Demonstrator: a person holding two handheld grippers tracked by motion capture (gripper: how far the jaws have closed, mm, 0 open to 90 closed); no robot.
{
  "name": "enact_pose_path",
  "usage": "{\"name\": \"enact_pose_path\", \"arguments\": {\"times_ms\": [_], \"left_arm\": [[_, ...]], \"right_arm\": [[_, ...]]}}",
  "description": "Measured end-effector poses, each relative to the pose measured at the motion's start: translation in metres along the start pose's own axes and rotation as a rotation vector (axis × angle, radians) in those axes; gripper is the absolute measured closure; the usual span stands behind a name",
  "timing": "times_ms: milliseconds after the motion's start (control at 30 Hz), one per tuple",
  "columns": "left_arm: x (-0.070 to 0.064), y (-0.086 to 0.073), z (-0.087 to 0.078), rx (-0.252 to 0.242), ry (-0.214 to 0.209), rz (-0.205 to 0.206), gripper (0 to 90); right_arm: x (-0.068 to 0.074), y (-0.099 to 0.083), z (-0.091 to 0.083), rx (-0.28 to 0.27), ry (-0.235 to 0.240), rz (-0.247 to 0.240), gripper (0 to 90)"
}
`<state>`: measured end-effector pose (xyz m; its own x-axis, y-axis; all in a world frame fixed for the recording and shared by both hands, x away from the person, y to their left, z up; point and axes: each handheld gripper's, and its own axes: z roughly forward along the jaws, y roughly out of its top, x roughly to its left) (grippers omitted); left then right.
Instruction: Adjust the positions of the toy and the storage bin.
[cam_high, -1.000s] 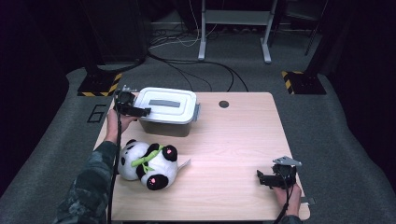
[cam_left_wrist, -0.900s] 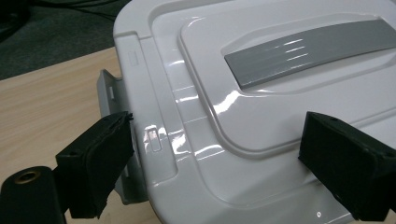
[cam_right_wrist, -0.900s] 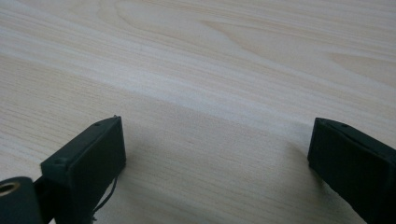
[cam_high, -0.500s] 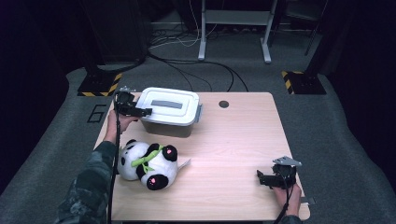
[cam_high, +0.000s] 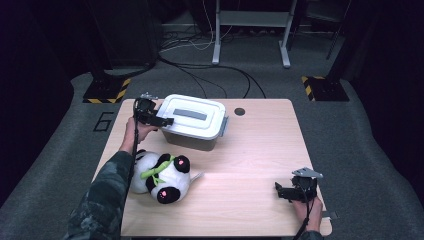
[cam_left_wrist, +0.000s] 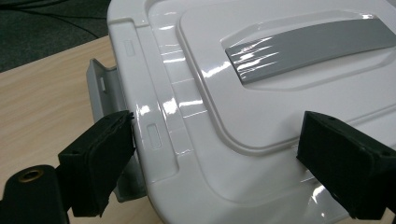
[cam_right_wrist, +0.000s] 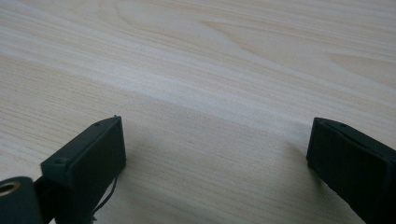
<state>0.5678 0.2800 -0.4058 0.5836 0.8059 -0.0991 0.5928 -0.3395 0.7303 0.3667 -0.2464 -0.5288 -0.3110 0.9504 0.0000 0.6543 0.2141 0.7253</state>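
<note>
Your left hand-held gripper (cam_high: 165, 120) is wide open, holding nothing, straddling the end latch (cam_left_wrist: 105, 91) of the lidded box (cam_high: 194, 121) near the bench's (cam_high: 260, 150) far left corner. Next, likely release that latch. Your right hand-held gripper (cam_high: 281, 191) rests open, empty, near right corner.

Storage box (cam_high: 192, 131): white lid (cam_left_wrist: 261, 93), glossy, grey strip down its middle; grey latches at ends; box body pale grey-white.
Plush panda (cam_high: 162, 175): white body, black ears and limbs, green bit at neck (two small red glints on dark patches).
Table (cam_high: 260, 150): light wood grain, one dark round spot near far edge.
Left gripper (cam_high: 162, 121), right gripper (cam_high: 281, 191): black jaws.
Sleeve (cam_high: 102, 200): camouflage, green-brown.
Floor: grey, yellow-black hazard stripes at stand feet.
</note>
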Motion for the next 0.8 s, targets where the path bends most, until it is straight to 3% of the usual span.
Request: {"name": "enact_pose_path", "arguments": {"times_ms": [233, 500, 800], "left_arm": [[-0.012, 0.004, 0.003, 0.018, -0.017, 0.034, 10.5], [-0.026, 0.003, 0.009, 0.004, -0.05, 0.024, 10.5], [-0.037, 0.007, 0.013, 0.017, -0.074, 0.047, 10.5]], "right_arm": [[0.0, 0.0, 0.0, -0.001, 0.001, 0.004, 4.0], [0.0, 0.0, 0.0, 0.0, -0.001, -0.002, 4.1], [0.0, 0.0, 0.0, 0.0, 0.002, -0.002, 4.1]]}}
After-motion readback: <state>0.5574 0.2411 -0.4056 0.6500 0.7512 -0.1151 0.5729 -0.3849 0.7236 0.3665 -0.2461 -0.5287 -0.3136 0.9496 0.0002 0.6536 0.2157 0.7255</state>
